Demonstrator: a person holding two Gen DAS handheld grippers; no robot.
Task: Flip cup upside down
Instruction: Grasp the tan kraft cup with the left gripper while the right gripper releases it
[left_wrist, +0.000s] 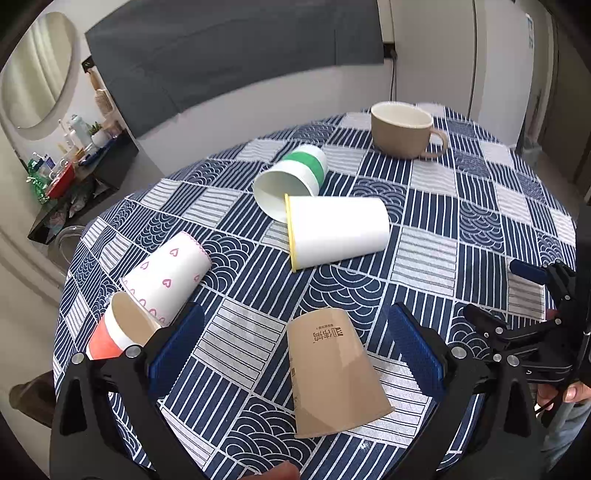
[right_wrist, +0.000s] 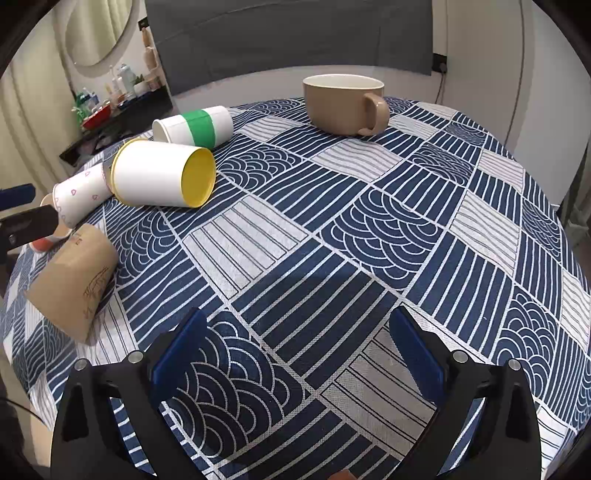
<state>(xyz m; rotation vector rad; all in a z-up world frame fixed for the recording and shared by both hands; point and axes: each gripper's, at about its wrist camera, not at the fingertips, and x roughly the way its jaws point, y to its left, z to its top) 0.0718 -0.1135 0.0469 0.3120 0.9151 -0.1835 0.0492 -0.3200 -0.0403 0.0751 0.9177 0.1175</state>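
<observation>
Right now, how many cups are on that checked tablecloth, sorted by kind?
Paper cups: 5 (brown cup, white cup with yellow rim, green-banded cup, pink-hearts cup, red cup)
Ceramic mugs: 1 (beige mug)
Total: 6

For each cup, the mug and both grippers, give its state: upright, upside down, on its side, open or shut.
brown paper cup: upside down
white cup with yellow rim: on its side
green-banded cup: on its side
heart-print cup: on its side
red cup: on its side
beige mug: upright
left gripper: open
right gripper: open
</observation>
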